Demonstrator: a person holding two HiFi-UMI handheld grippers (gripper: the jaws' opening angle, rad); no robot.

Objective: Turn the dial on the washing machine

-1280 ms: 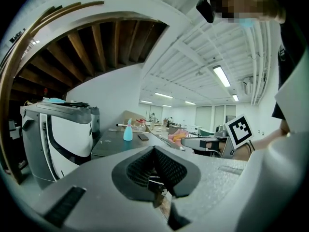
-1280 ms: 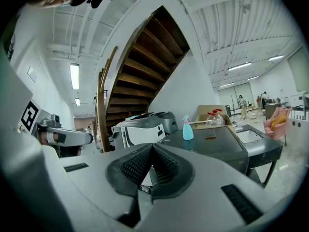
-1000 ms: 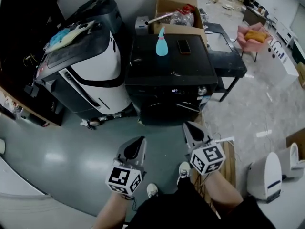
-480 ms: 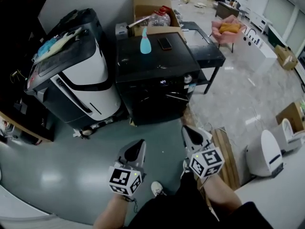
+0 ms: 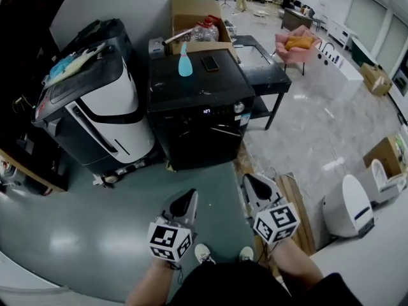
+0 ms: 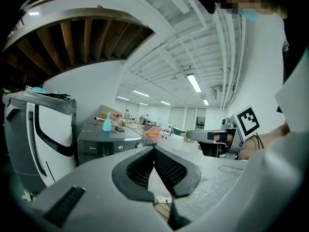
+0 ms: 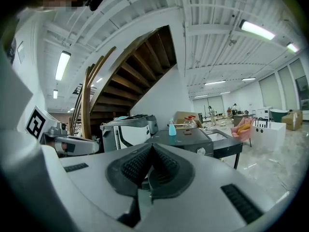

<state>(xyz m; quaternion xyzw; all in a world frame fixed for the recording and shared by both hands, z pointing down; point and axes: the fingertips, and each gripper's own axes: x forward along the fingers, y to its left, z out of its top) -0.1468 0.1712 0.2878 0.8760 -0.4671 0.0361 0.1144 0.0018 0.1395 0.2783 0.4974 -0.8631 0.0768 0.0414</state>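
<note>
The black washing machine (image 5: 201, 116) stands across the floor ahead of me, its small silver dial (image 5: 238, 108) at the right end of the front panel. The dial also shows in the left gripper view (image 6: 138, 144) and the right gripper view (image 7: 201, 151). My left gripper (image 5: 186, 199) and right gripper (image 5: 255, 185) are held low near my feet, side by side, well short of the machine. Both point towards it. In each gripper view the left gripper (image 6: 154, 149) and right gripper (image 7: 151, 146) have their ribbed pads pressed together with nothing between them.
A blue spray bottle (image 5: 185, 62) and a phone (image 5: 209, 63) lie on the washer's top. A white and black machine (image 5: 102, 107) stands to its left, a cardboard box (image 5: 191, 18) behind, a black table (image 5: 264, 72) to its right. Wooden planks (image 5: 296, 209) lie by my right foot.
The washer has slid left and up in the head view and looks a little smaller. Both grippers stay shut and low in the picture, still side by side.
</note>
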